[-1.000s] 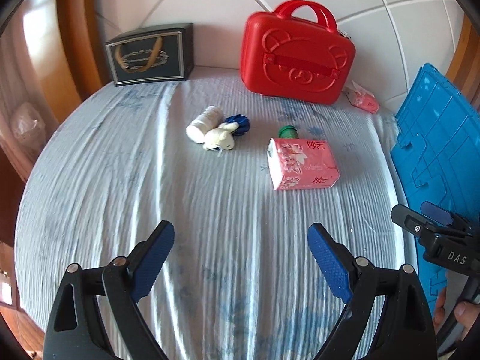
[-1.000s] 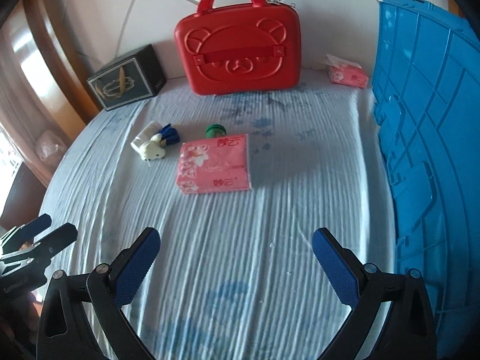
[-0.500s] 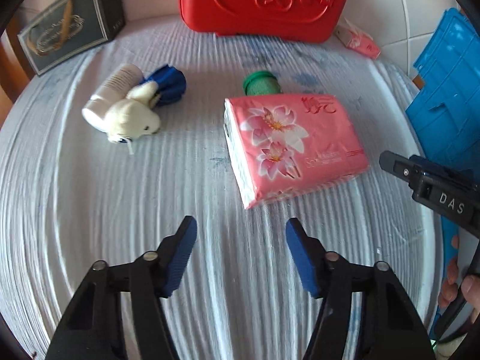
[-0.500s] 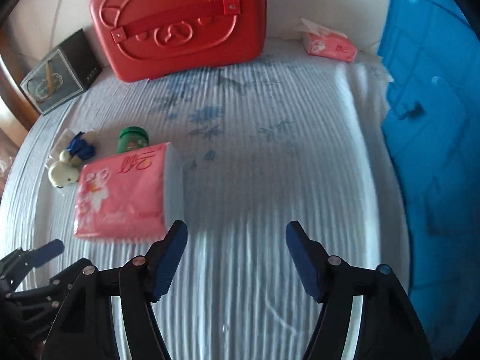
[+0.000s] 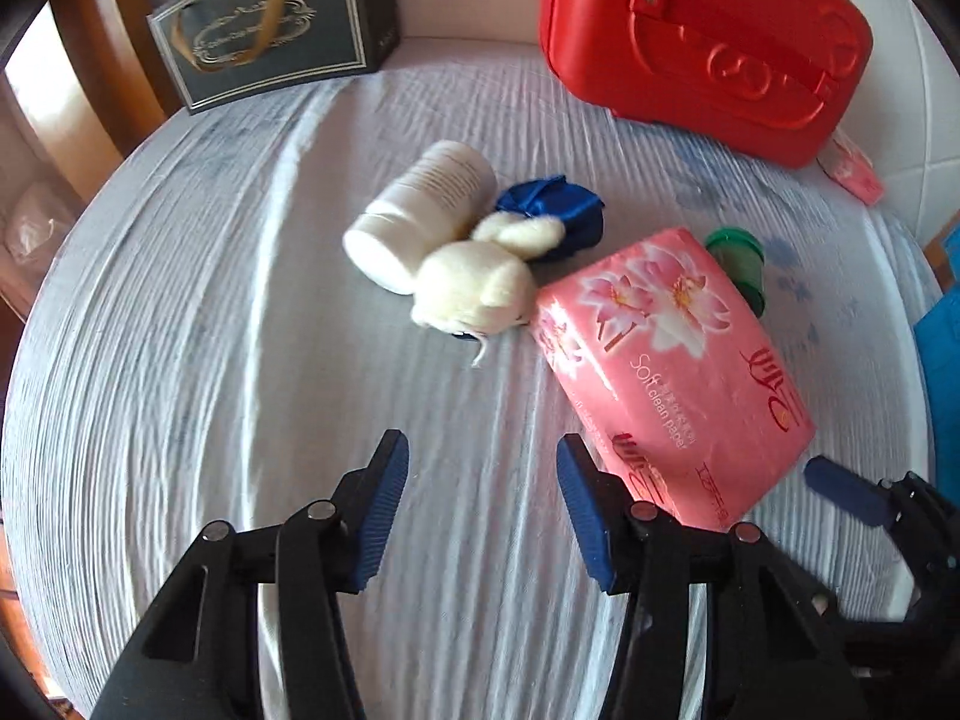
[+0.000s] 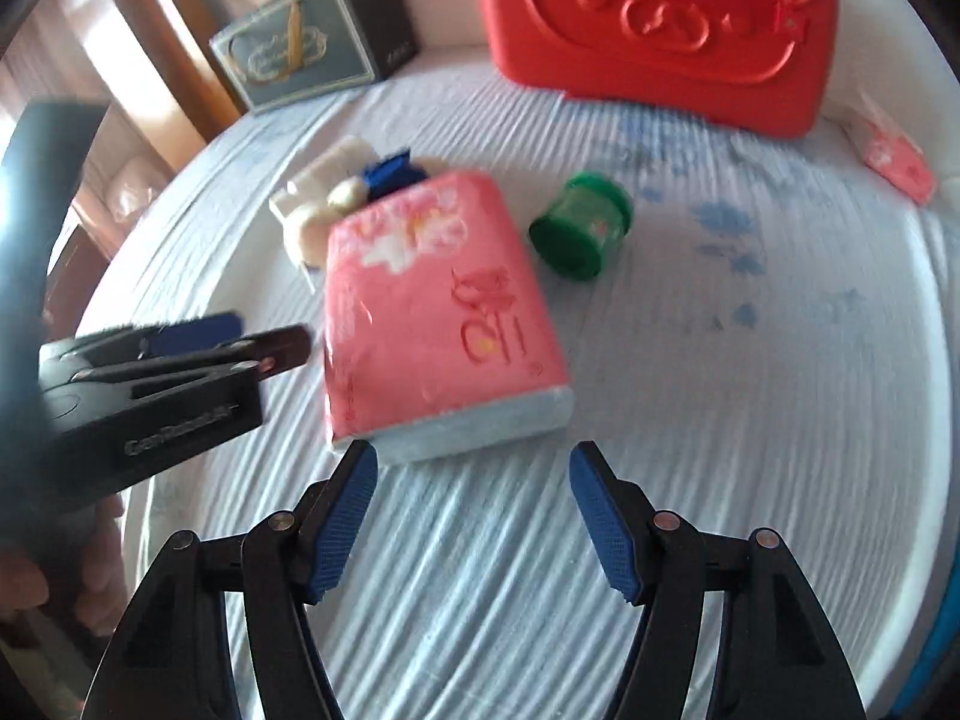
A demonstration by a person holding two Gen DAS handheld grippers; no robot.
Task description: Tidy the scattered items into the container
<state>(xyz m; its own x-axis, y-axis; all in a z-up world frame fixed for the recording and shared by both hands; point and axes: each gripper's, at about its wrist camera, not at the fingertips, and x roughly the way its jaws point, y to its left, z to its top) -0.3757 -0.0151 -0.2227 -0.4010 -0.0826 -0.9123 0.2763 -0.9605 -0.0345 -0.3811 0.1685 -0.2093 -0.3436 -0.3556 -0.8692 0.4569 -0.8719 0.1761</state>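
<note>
Beside the pink tissue pack [image 6: 441, 306], both grippers, left [image 5: 483, 507] and right [image 6: 474, 513], hover with fingers wide apart, empty; seemingly lining up for a grasp.

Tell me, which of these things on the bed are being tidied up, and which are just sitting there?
Likely part of the tidying (scattered, near the grippers):
pink tissue pack
green jar
white bottle
plush toy
blue cloth bundle

Probably just lying about, along the far wall:
red case
dark gift box
small pink packet
</note>
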